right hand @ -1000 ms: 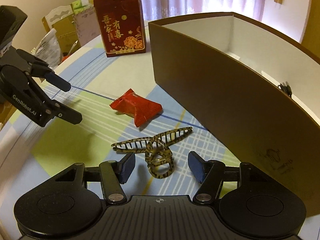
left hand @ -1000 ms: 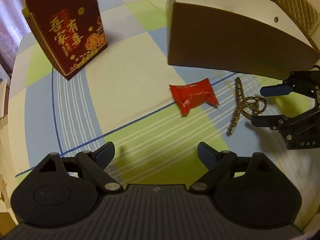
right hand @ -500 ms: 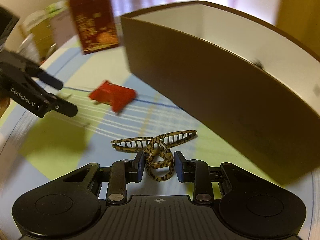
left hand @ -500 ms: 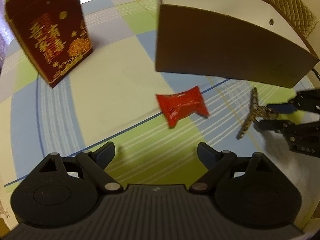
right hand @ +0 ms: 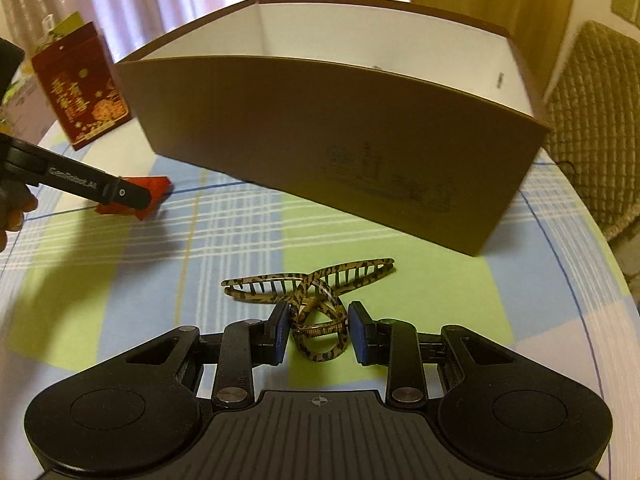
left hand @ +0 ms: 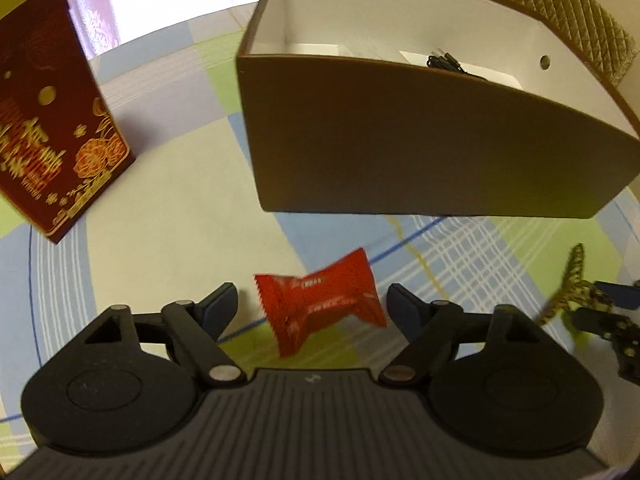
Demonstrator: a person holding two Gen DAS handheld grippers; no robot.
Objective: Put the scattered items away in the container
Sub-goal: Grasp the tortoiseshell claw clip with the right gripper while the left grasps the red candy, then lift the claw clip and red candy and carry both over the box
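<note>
1. The left gripper (left hand: 312, 304) hangs low over the tablecloth (left hand: 168, 184), fingers spread wide around the red snack packet (left hand: 320, 308), not touching it.
2. The right gripper (right hand: 320, 330) pinches the leopard hair claw (right hand: 316, 296) by its handles, in front of the brown box (right hand: 320, 128).

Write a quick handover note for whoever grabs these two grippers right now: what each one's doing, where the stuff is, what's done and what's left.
Right gripper: shut on the leopard-print hair claw, gripping its hinge loops; whether the claw is off the checked tablecloth is unclear.
Left gripper: open, holding nothing, with the red snack packet lying between its fingers.
Brown box: stands just beyond both; a small dark item already lies inside.
Done: claw gripped, packet lined up.
Left: carry the claw over the near wall and release; close on the packet and box it too. The dark red gift bag stands apart, untouched.
</note>
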